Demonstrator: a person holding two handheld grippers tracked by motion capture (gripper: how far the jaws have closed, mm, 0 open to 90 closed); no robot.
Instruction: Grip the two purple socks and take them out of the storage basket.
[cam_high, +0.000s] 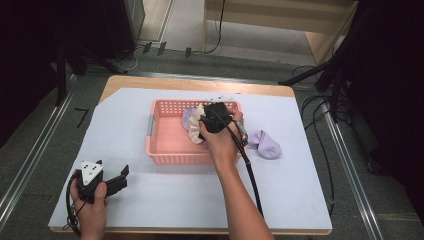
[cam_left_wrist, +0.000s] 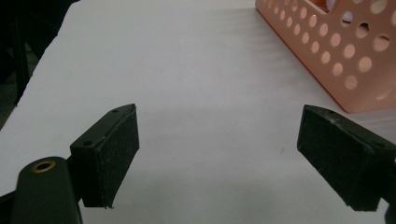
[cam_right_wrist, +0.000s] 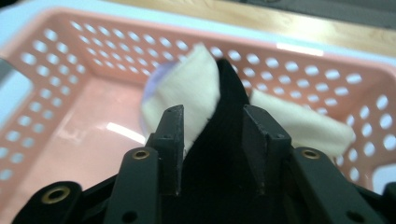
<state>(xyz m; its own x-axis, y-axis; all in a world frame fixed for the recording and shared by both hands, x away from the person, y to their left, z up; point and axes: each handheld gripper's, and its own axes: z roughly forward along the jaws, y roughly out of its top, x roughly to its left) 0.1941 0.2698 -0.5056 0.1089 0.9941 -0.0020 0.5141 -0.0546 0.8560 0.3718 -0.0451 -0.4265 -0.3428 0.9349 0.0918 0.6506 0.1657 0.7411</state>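
Observation:
A pink perforated basket (cam_high: 162, 155) stands on the white sheet. My right gripper (cam_high: 206, 121) hangs over the basket's right half. In the right gripper view the right gripper (cam_right_wrist: 212, 114) is shut on a black piece of cloth (cam_right_wrist: 224, 93) that rises to a point between its jaws. A cream sock (cam_right_wrist: 196, 88) lies against that cloth, draped inside the basket (cam_right_wrist: 84, 70). The cream sock (cam_high: 195, 127) partly covers a purple sock (cam_high: 187, 119) in the basket. Another purple sock (cam_high: 266, 145) lies on the sheet right of the basket. My left gripper (cam_high: 118, 181) rests open near the front left corner.
The white sheet (cam_high: 165, 200) covers most of the wooden table (cam_high: 200, 84). The left gripper view has the basket's corner (cam_left_wrist: 345, 60) at upper right and the sheet's left edge (cam_left_wrist: 44, 65) beside dark floor. Cables (cam_high: 320, 130) and dark stands lie around the table.

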